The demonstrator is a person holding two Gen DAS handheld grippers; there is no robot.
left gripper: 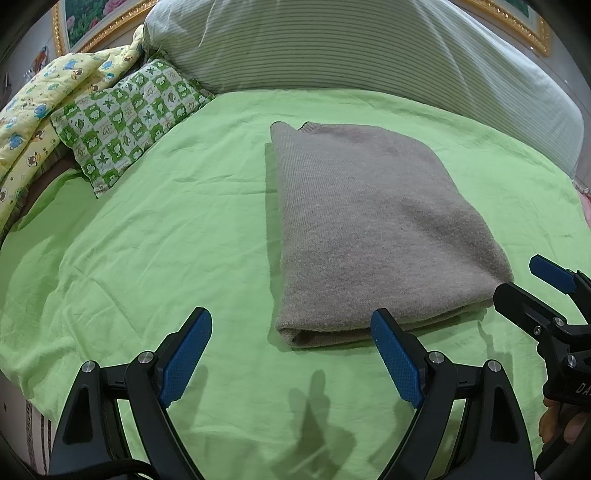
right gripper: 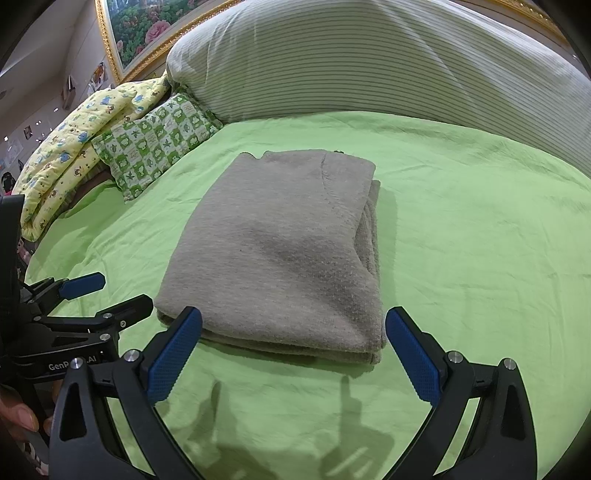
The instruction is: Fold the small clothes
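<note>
A grey knit garment (left gripper: 373,229) lies folded into a neat rectangle on the green bed sheet (left gripper: 155,236); it also shows in the right wrist view (right gripper: 280,251). My left gripper (left gripper: 291,325) is open and empty, just in front of the garment's near edge. My right gripper (right gripper: 293,325) is open and empty, its blue pads either side of the garment's near edge, above the sheet. The right gripper shows at the right edge of the left wrist view (left gripper: 532,280). The left gripper shows at the left of the right wrist view (right gripper: 107,291).
A big striped pillow (left gripper: 351,48) lies along the back of the bed. A green checked cushion (left gripper: 125,118) and a yellow patterned quilt (left gripper: 48,96) sit at the back left. A gold-framed picture (right gripper: 136,33) hangs behind.
</note>
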